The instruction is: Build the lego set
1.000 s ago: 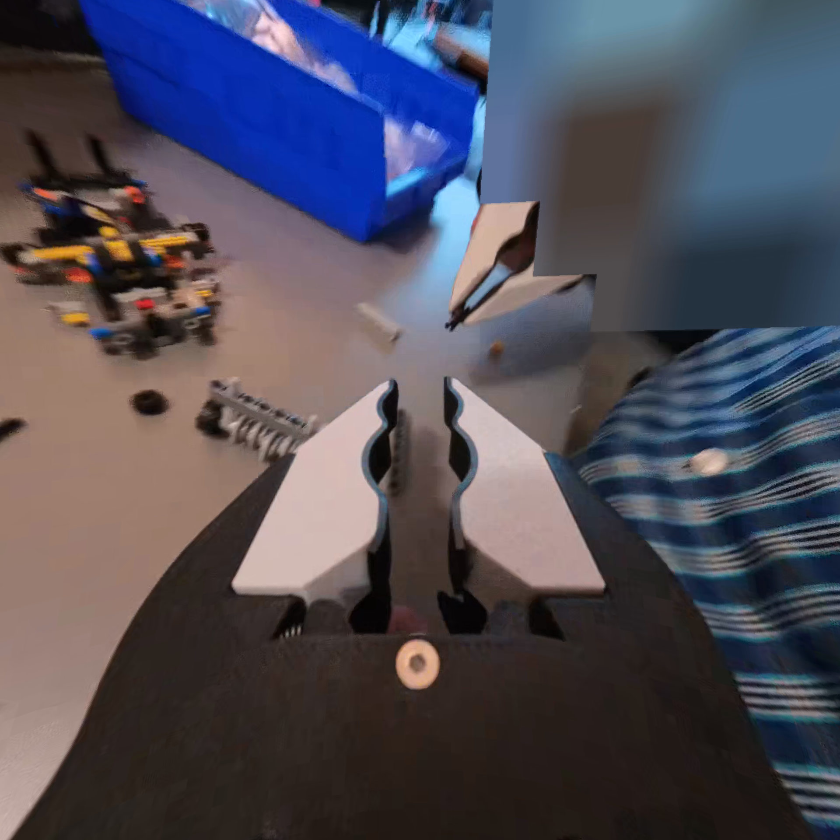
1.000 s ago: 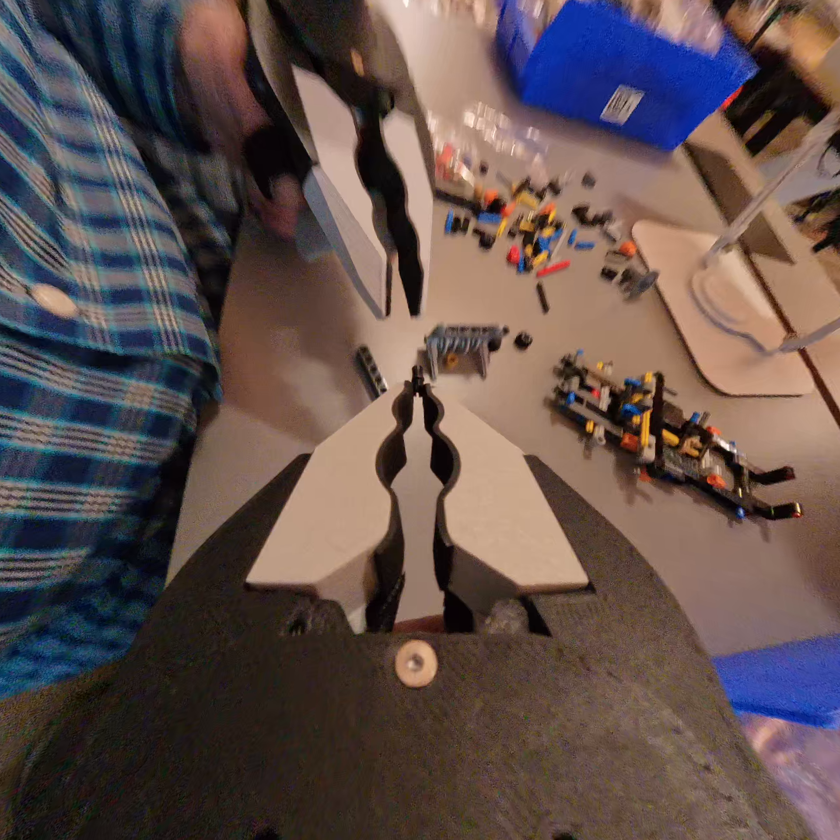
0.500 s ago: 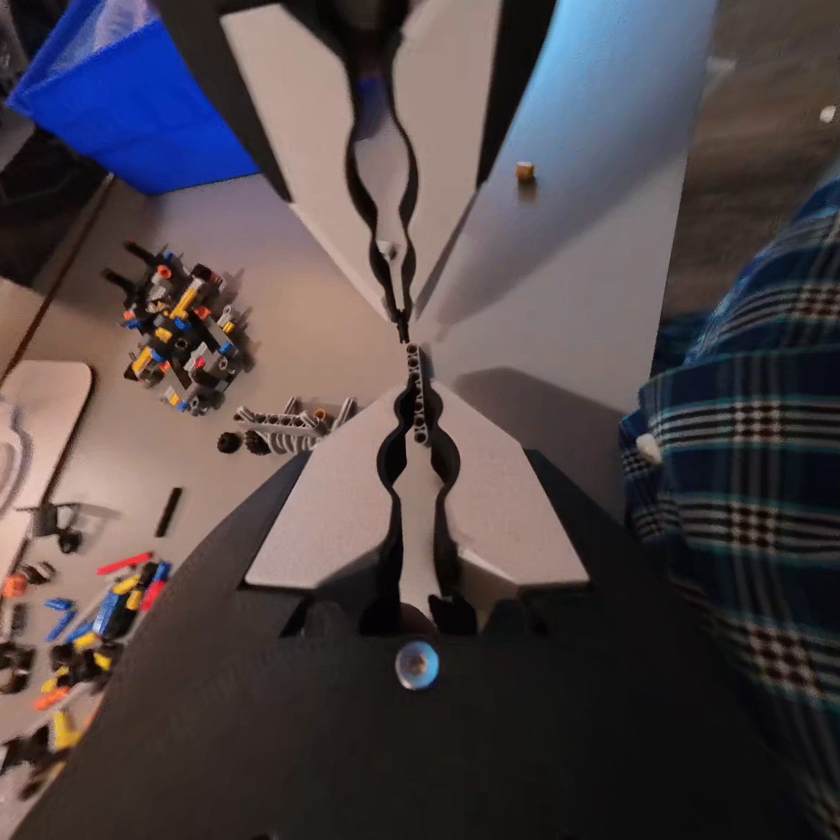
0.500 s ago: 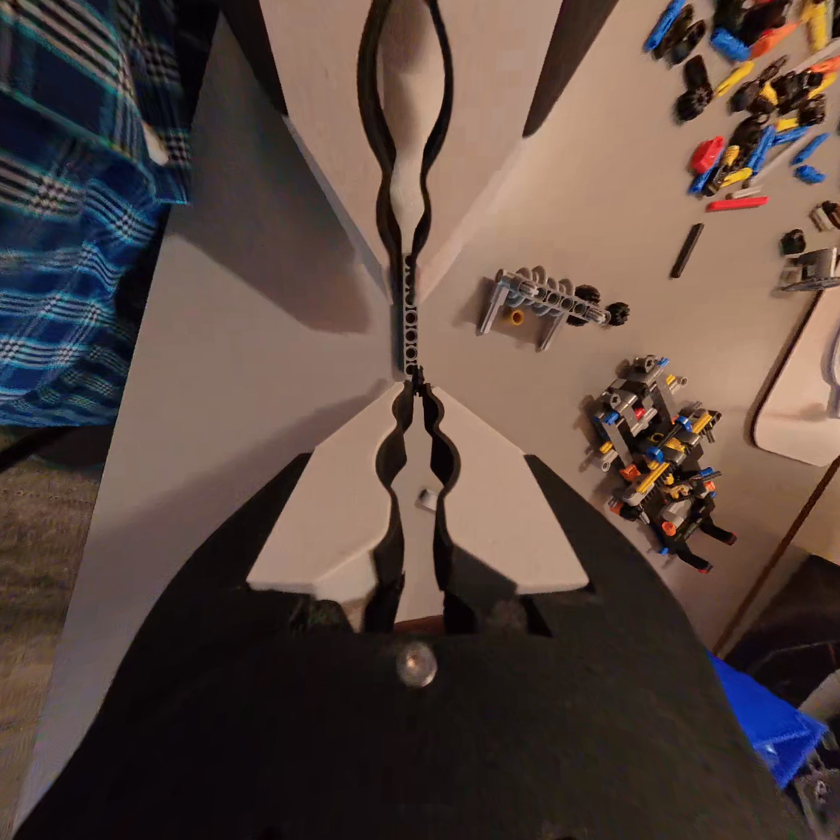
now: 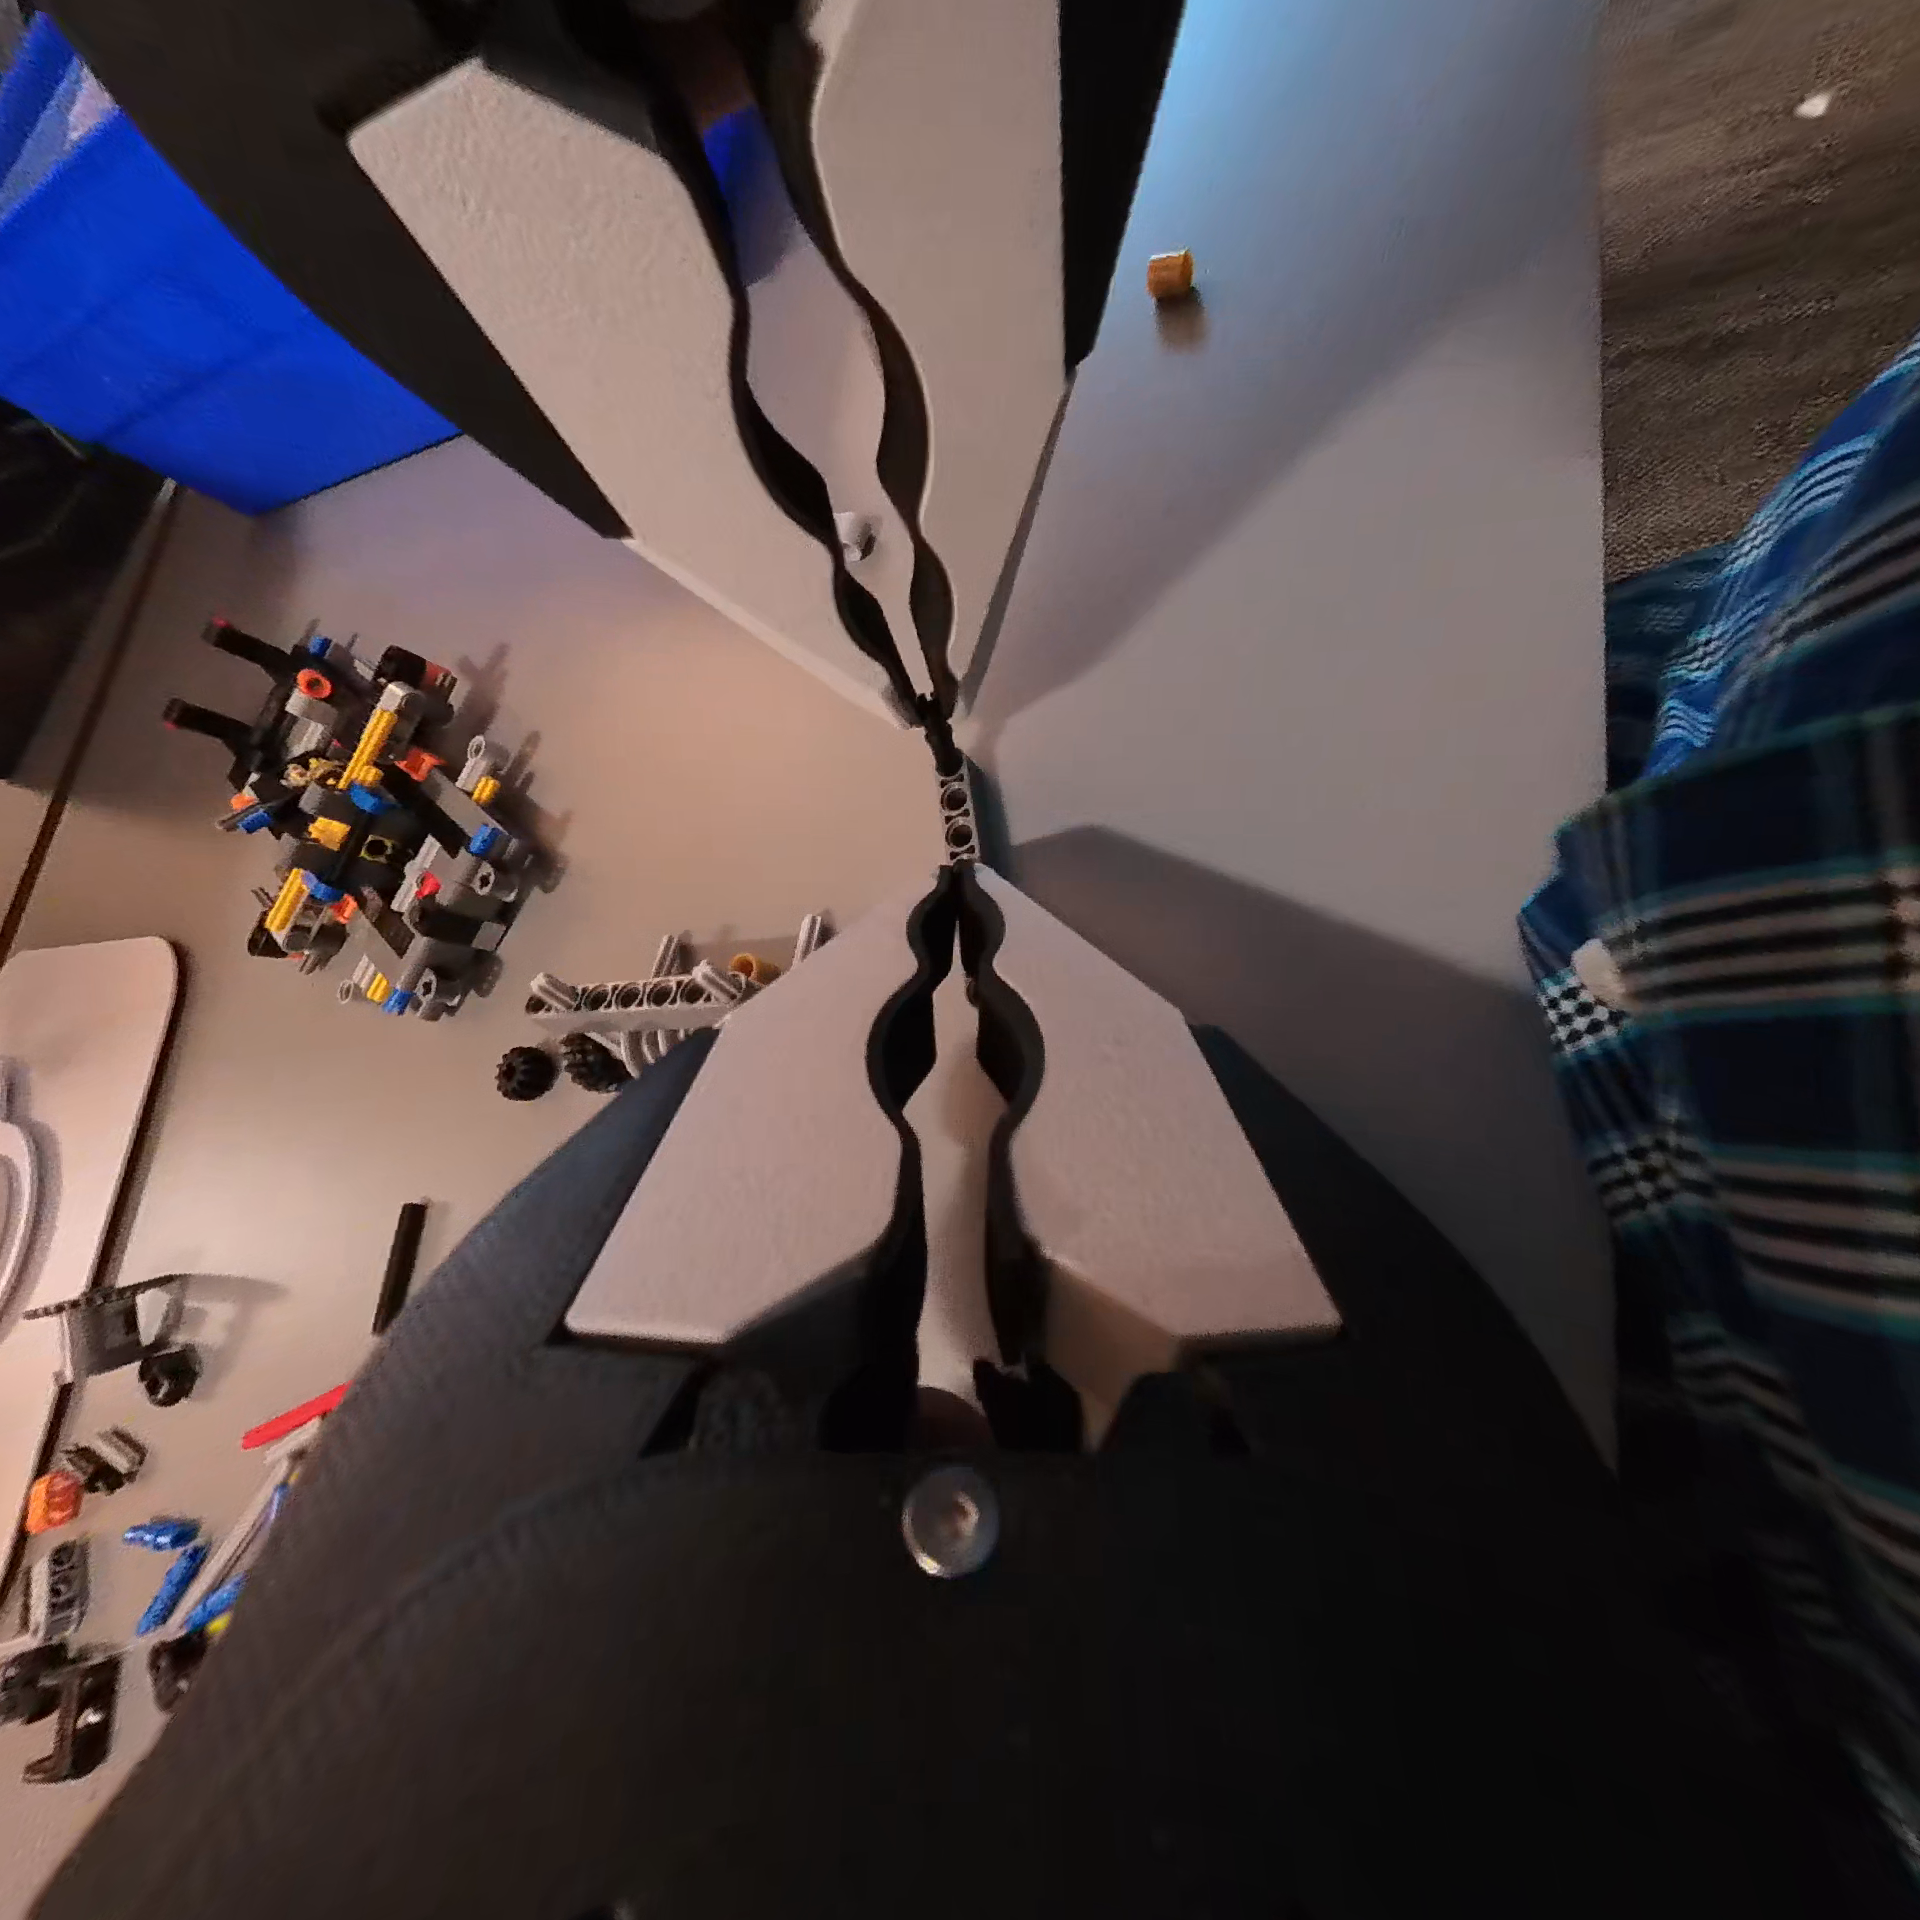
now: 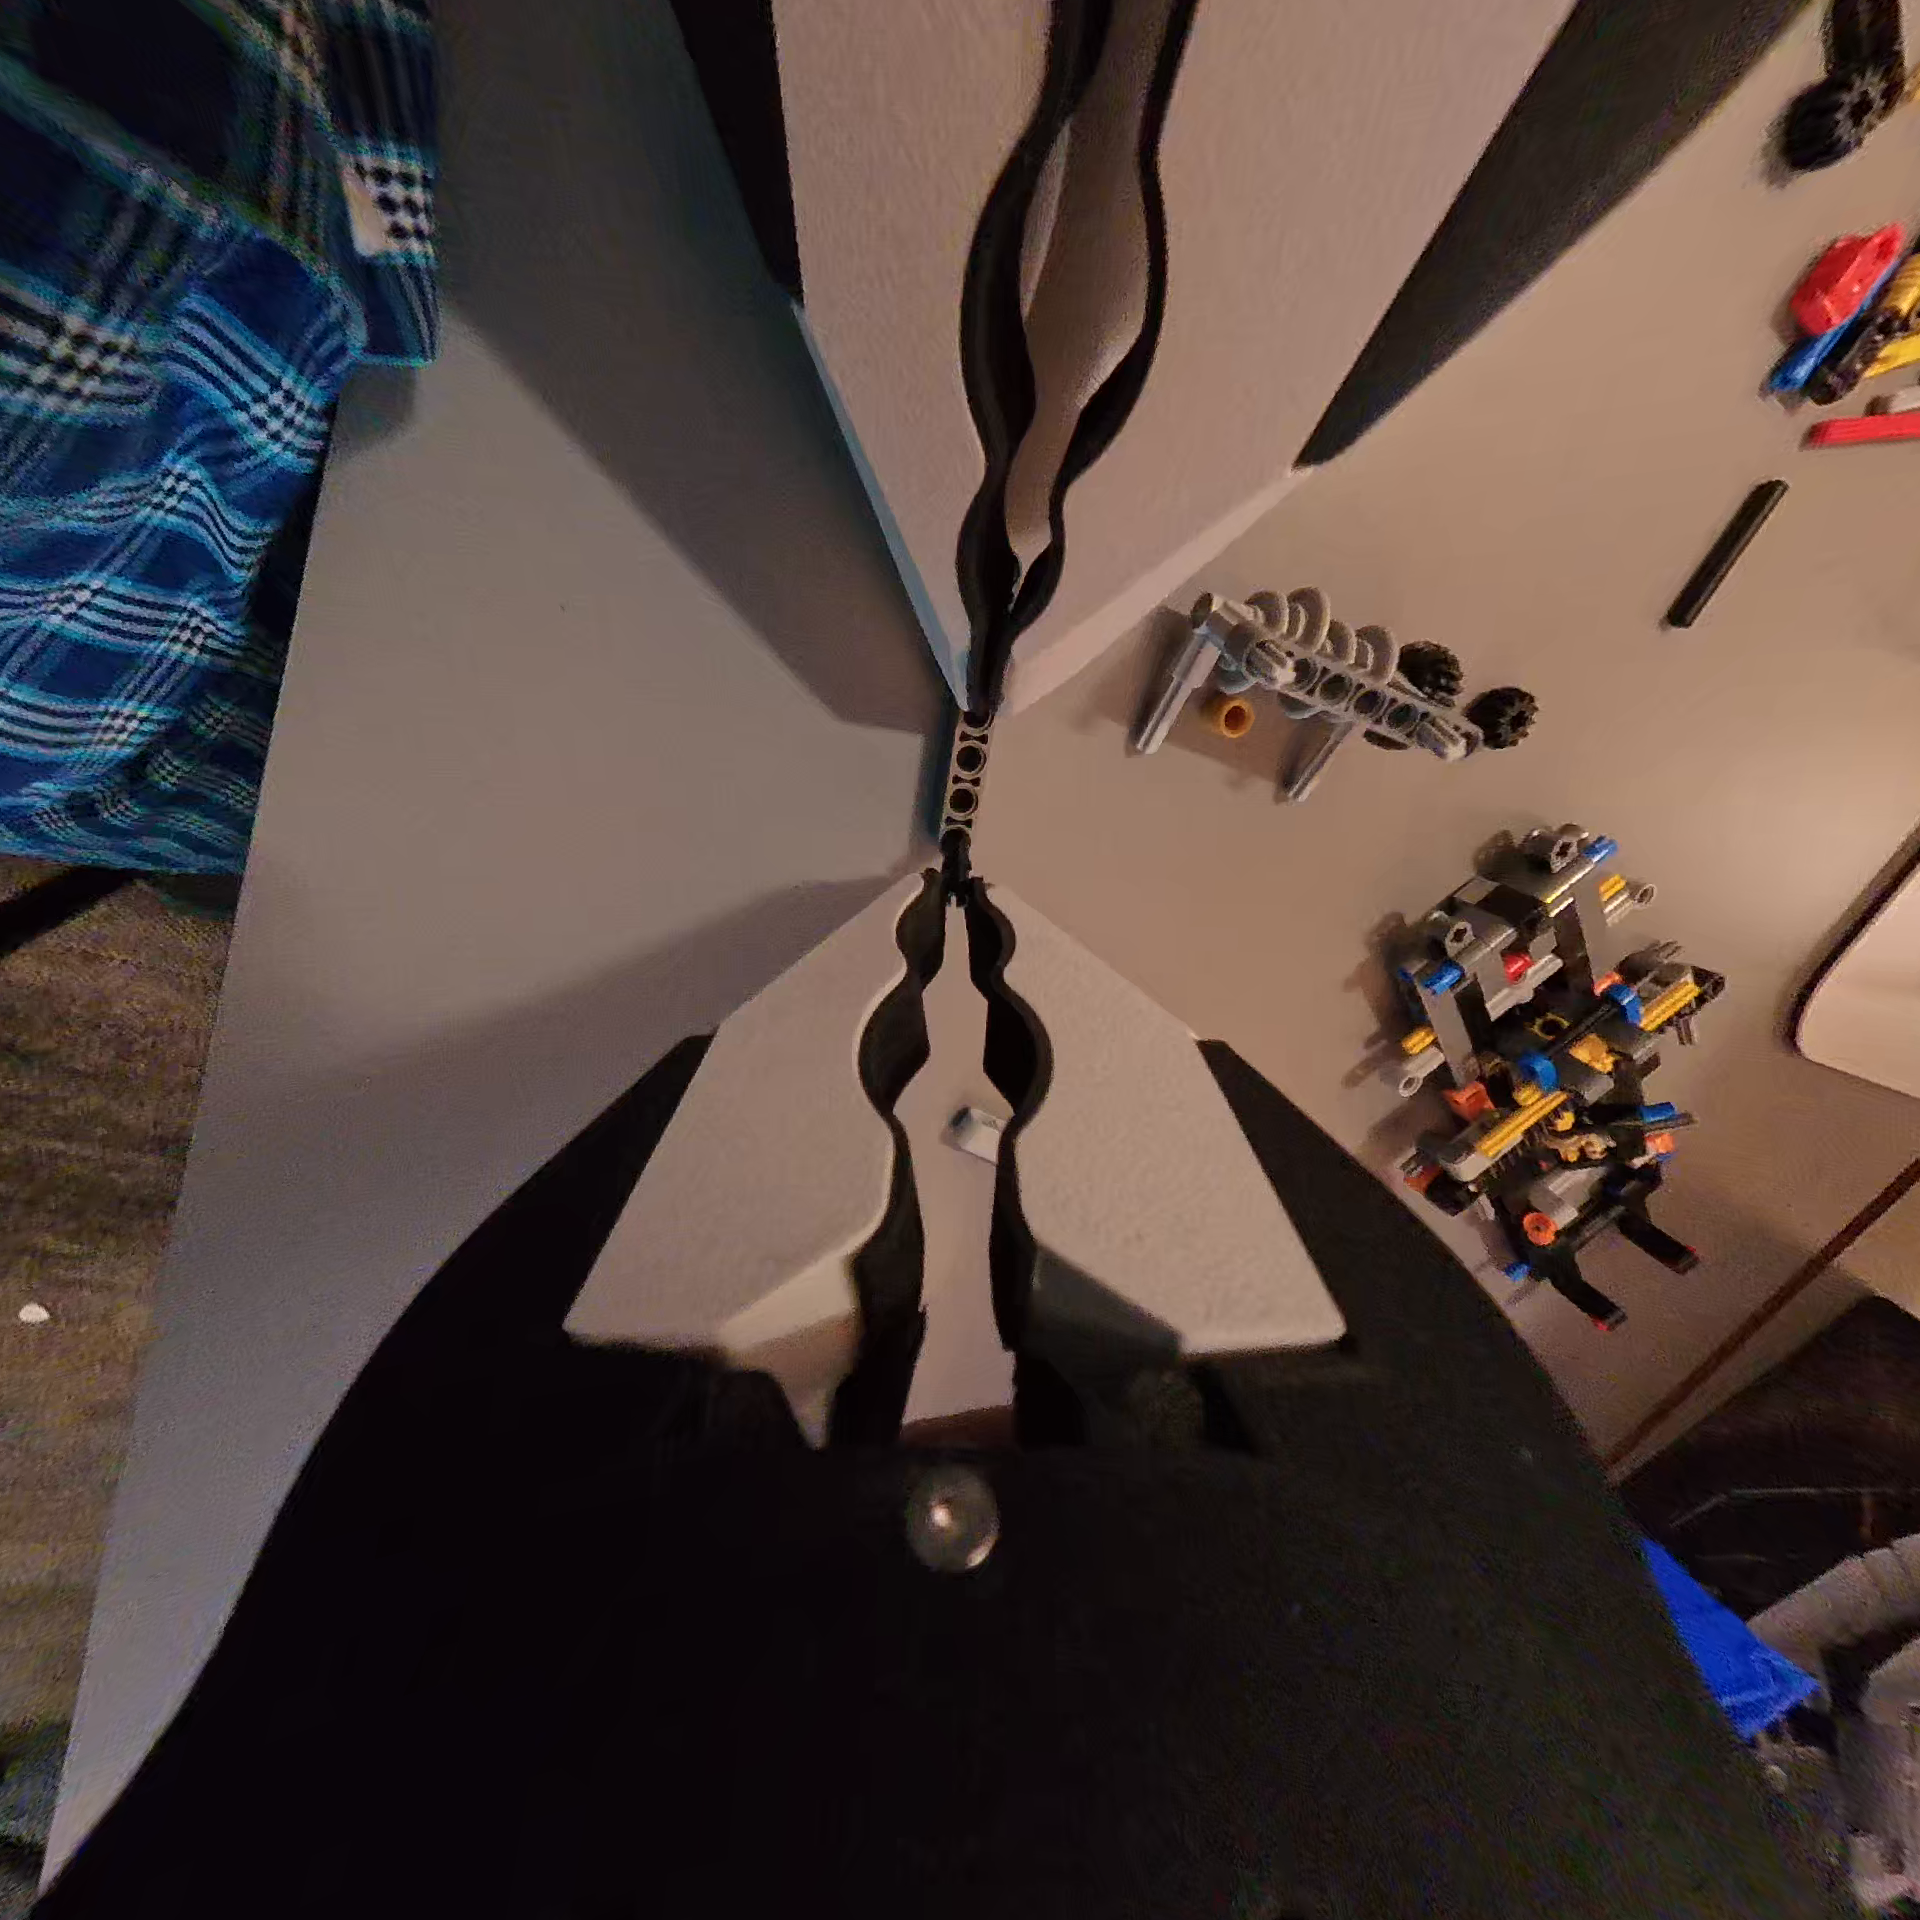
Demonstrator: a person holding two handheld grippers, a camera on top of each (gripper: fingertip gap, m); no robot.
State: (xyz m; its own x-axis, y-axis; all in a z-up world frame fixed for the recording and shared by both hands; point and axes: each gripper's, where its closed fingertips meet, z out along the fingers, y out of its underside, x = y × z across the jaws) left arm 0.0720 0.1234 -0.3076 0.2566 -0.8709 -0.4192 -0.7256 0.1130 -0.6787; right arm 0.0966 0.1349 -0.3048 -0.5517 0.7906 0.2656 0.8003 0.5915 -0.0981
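— So, what have the two of you got hold of?

— My left hand-held gripper (image 5: 954,878) is clenched on one end of a grey holed beam (image 5: 957,816), lifted above the counter (image 5: 1299,644). My right hand-held gripper (image 6: 954,883) pinches a small black pin (image 6: 955,854) at the beam's other end, tip to tip.

— And the rest?

— To the left of my left hand-held gripper lie the grey frame (image 5: 644,997) and, farther off, the half-built model (image 5: 364,821).
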